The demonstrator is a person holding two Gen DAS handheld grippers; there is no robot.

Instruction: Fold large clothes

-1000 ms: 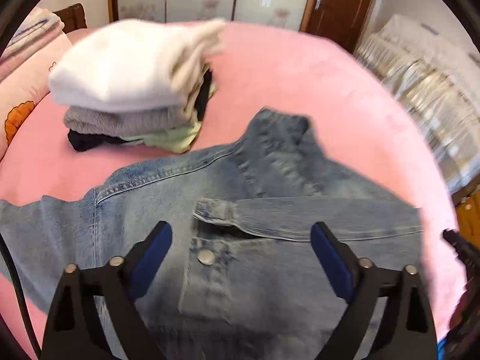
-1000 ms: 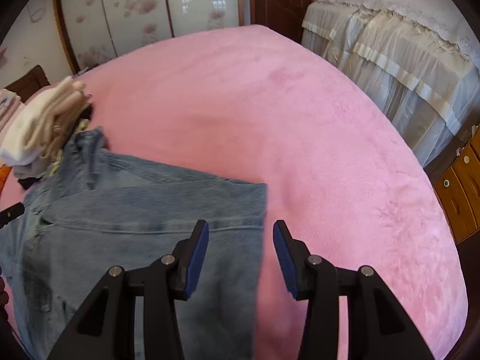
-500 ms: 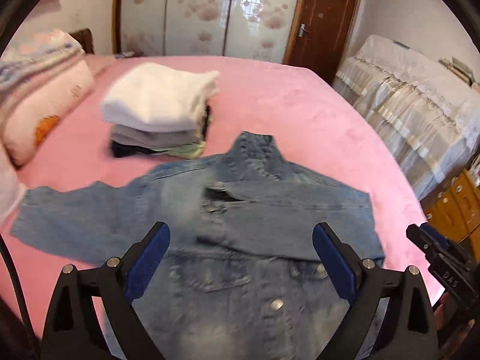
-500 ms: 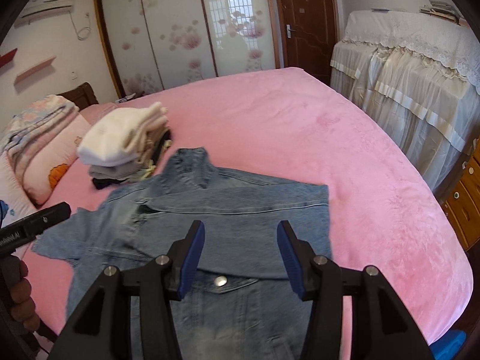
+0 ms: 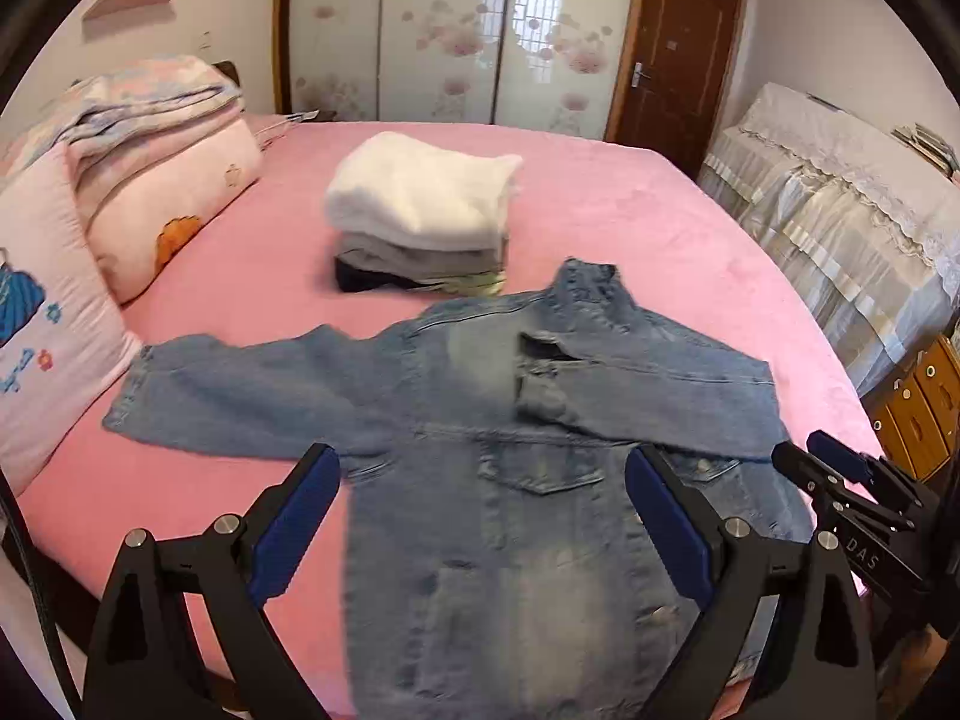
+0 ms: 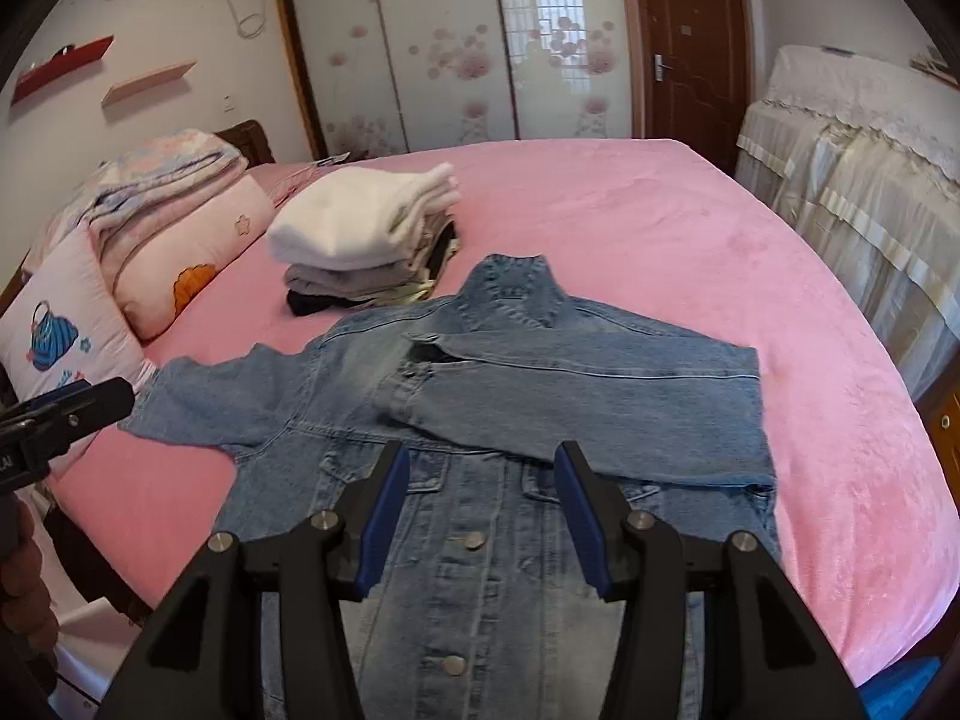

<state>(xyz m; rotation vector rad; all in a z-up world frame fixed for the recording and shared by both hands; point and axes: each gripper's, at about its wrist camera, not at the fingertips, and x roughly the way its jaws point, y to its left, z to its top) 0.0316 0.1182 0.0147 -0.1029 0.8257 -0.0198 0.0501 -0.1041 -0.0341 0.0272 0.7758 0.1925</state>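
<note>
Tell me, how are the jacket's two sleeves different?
The right sleeve is folded across the denim jacket's chest; the left sleeve stretches out sideways. The right sleeve lies on denim; the left sleeve lies on the pink bed. Both are the same faded blue denim, lying flat.

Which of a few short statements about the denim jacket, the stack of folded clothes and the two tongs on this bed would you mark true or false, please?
1. The denim jacket has one sleeve folded across its chest. True.
2. The other sleeve is folded in as well. False: it lies stretched out toward the pillows.
3. The stack of folded clothes has a white garment on top. True.
4. The right tongs are clamped on the jacket. False: they are open and hold nothing.
5. The left tongs are open and empty. True.
</note>
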